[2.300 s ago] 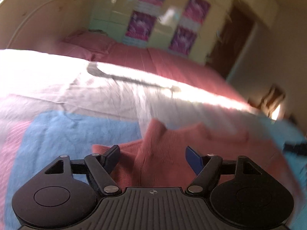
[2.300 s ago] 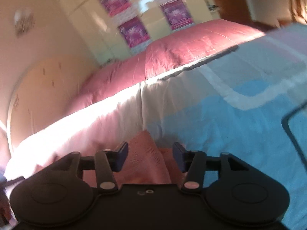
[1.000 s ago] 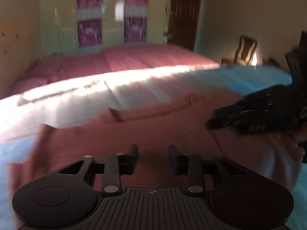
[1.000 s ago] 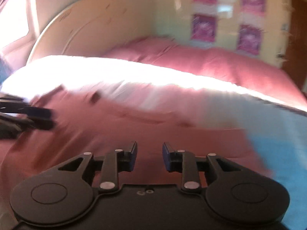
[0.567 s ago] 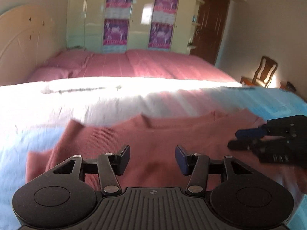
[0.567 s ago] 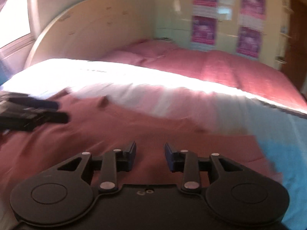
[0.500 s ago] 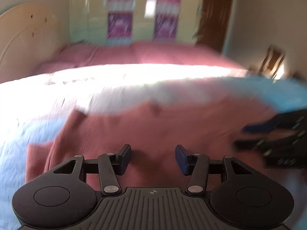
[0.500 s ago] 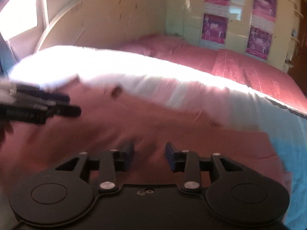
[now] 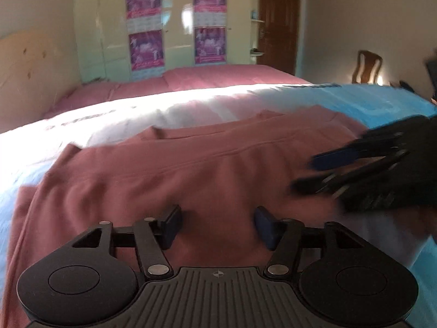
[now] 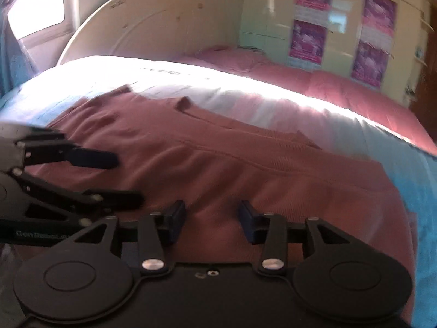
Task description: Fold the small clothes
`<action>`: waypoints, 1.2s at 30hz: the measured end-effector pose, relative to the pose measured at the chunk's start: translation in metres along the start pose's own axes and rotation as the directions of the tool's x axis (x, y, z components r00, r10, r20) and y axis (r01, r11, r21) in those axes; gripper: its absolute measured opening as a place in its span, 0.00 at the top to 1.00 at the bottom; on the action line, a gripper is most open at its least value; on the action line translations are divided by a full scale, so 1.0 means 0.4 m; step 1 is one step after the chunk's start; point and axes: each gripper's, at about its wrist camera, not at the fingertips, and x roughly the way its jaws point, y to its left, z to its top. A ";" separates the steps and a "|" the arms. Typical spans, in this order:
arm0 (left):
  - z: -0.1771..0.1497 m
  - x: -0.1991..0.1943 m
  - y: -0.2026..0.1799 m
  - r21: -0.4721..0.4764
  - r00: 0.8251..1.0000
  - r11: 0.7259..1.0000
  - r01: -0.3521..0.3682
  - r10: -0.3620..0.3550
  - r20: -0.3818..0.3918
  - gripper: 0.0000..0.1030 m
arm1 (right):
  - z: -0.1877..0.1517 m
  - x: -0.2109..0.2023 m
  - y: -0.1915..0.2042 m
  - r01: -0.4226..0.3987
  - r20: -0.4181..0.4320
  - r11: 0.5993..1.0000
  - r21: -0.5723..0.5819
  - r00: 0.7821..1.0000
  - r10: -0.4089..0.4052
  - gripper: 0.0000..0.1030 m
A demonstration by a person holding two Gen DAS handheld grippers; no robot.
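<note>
A bedroom: a bed [image 9: 382,101] under a blue, white and pink cover, a second bed in a red spread [image 9: 218,76] behind it, and cream wardrobe doors carrying 4 purple posters [image 9: 143,46]. On the near bed a dusty-red garment [image 9: 191,164] lies spread wide and mostly flat, its neckline toward the far side. The left tongs [image 9: 215,225] hover low over its near part, released and holding nothing; the right tongs [image 10: 211,222] sit just beside them, also parted and empty. As I judge it, the laying-out is done, though the left edge looks a little rumpled. No fold shows yet, so all the folding is left.
</note>
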 end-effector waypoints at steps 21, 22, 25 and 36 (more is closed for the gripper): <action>-0.120 -0.213 0.173 -0.123 0.980 0.974 -0.192 0.197 0.036 0.42 | -0.140 -0.203 -0.112 0.207 0.019 0.966 0.153 0.977 -0.213 0.59; -0.111 -0.208 0.128 -0.092 0.984 0.981 -0.169 0.174 0.048 0.42 | -0.131 -0.205 -0.082 0.178 0.033 0.973 0.148 0.982 -0.185 0.59; -0.102 -0.189 0.016 -0.053 0.994 0.994 -0.091 0.094 0.052 0.42 | -0.115 -0.165 0.030 0.084 0.013 0.992 0.089 0.996 -0.086 0.60; -0.165 -0.207 0.008 -0.072 0.987 0.985 -0.158 0.156 -0.028 0.42 | -0.166 -0.156 0.054 0.175 -0.064 0.983 0.060 0.983 -0.171 0.62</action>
